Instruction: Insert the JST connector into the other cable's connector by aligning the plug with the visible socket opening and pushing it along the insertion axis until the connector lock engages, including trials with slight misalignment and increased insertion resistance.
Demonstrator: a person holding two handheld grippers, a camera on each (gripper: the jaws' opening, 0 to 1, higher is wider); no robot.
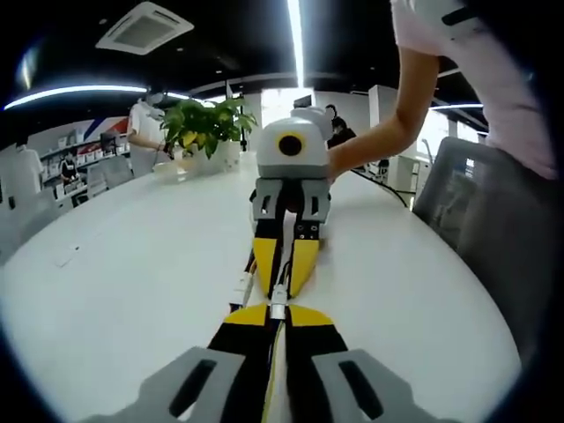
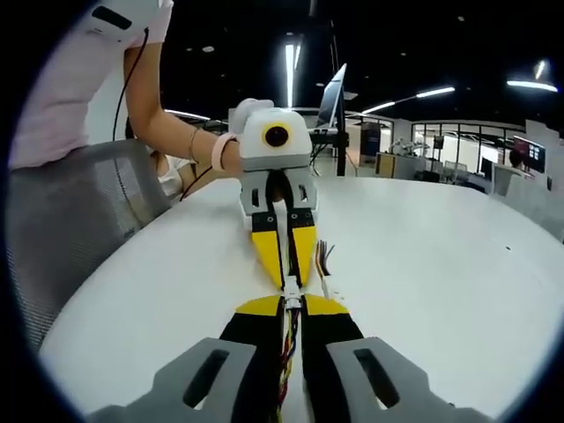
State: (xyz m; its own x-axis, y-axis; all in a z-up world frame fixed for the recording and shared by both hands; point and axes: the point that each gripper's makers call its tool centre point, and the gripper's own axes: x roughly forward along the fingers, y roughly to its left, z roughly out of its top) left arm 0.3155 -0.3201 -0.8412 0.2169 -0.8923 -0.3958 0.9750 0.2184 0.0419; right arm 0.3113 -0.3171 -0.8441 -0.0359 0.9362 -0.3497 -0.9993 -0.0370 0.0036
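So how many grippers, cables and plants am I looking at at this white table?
Grippers: 2, the left gripper and the right gripper
Cables: 2, the left cable and the right cable, each pinched between fingers
Plants: 1, the potted plant
Total: 5

The white table (image 1: 132, 264) across the lower frame looked smooth and faintly glossy, catching the ceiling lights. The gripper jaws had matt yellow and black plastic tips on grey plastic bodies. At the left of the right gripper view, a grey mesh chair back (image 2: 79, 211) looked like woven fabric.
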